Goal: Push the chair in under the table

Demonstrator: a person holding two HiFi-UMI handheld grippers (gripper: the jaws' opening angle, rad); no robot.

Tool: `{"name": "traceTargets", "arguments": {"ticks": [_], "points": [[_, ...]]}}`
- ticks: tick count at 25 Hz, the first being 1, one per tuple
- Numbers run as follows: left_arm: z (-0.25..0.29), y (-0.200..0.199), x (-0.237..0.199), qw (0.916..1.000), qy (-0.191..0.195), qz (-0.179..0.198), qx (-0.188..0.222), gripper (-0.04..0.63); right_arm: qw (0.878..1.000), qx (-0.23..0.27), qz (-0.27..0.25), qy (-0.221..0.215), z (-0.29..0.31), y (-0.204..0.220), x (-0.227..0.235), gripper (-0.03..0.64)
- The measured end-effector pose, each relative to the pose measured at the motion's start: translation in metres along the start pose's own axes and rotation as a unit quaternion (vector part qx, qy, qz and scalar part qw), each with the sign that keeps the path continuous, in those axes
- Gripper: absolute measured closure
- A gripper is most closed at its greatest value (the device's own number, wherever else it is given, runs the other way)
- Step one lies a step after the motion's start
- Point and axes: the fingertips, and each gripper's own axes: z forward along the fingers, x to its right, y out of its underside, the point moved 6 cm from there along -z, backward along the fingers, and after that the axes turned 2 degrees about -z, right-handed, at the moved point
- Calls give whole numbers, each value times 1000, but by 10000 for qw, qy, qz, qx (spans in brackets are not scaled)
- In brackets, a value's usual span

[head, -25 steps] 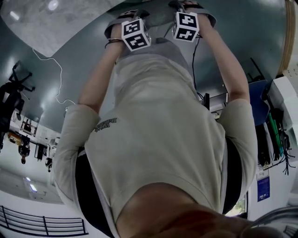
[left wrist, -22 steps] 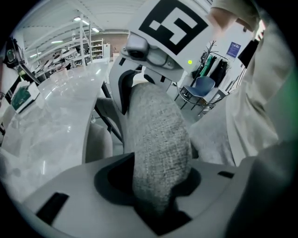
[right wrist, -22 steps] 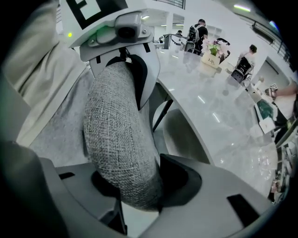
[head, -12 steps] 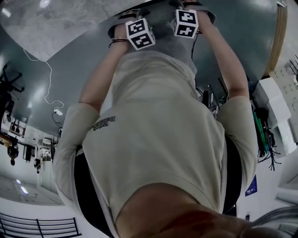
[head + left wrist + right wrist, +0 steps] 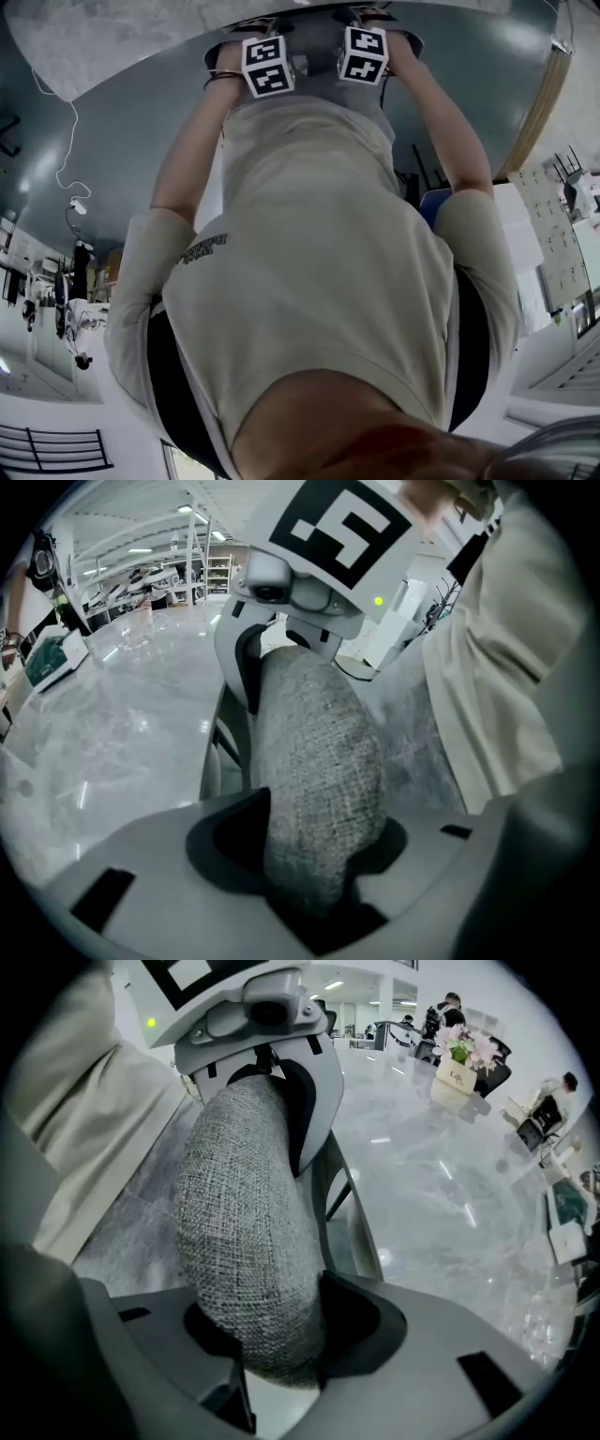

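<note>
We see the left hand-held gripper (image 5: 314, 878) at lower centre, the chair (image 5: 314, 761) backrest's grey fabric between its jaws, pads touching it while the jaws open. The right hand-held gripper (image 5: 272, 1344) pinches the same backrest. The 2 grip the chair top centre in the head view, beside the marble worktop (image 5: 450, 1176).

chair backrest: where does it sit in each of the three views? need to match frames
Head view: chair backrest at top centre, a grey patch just above the person's shirt, mostly hidden.
Left gripper view: centre, running from bottom middle upward.
Right gripper view: left of centre, bottom to top.
Shared landmark: marble tabletop.
</note>
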Motion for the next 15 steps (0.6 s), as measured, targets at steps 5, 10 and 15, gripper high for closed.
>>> {"name": "traceTargets", "arguments": {"ticks": [5, 10, 15], "points": [[3, -17, 1, 10000, 46, -46, -68, 416, 9995, 179, -156, -192, -7, 14, -2, 414], [3, -4, 2, 9999, 85, -18, -145, 410, 9990, 296, -215, -245, 0, 4, -4, 410], [2, -5, 5, 9996, 8, 61, -266, 410, 9981, 305, -231, -488, 0, 4, -5, 376]]}}
